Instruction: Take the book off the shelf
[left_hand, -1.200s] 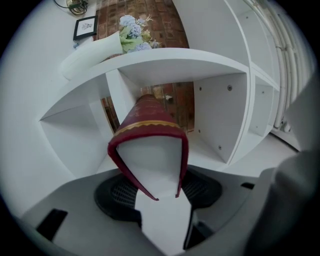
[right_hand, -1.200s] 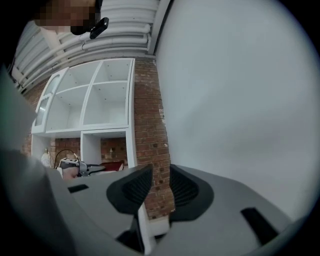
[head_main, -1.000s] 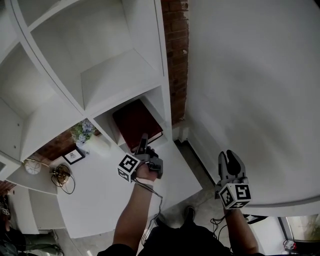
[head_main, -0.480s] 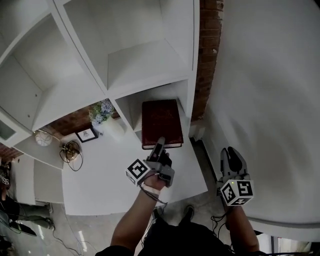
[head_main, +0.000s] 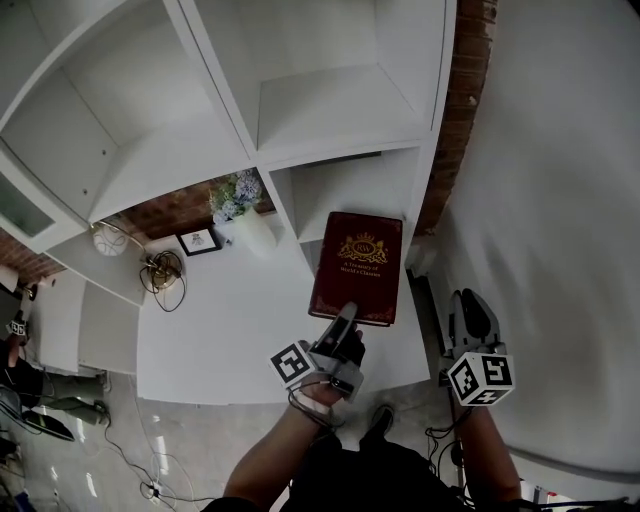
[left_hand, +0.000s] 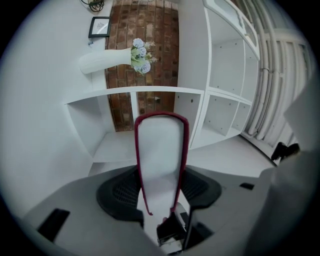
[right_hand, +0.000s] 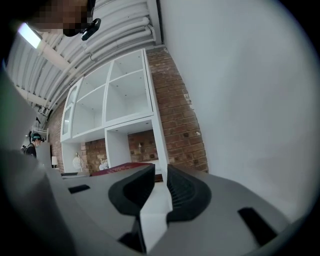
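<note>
A dark red book (head_main: 360, 262) with a gold emblem lies flat, mostly out of the low shelf compartment (head_main: 345, 182) and over the white counter (head_main: 225, 330). My left gripper (head_main: 345, 312) is shut on the book's near edge. In the left gripper view the book (left_hand: 161, 150) stands end-on, white pages between red covers, with both pads of the left gripper (left_hand: 161, 186) pressed on it. My right gripper (head_main: 468, 300) hangs apart to the right by the white wall. The right gripper (right_hand: 160, 176) has just been closing, a narrow gap is left and nothing is in it. The book (right_hand: 122, 168) shows beyond it.
The white shelf unit (head_main: 300, 110) has bare compartments above. A white vase of flowers (head_main: 240, 208), a small picture frame (head_main: 197, 240) and a round lamp (head_main: 108, 238) stand on the counter's far side. A brick wall (head_main: 468, 100) borders the shelf. A person (head_main: 15, 340) is at far left.
The left gripper has drawn the book out of the compartment toward me, so its whole cover now shows. The right gripper stays low at the right.
</note>
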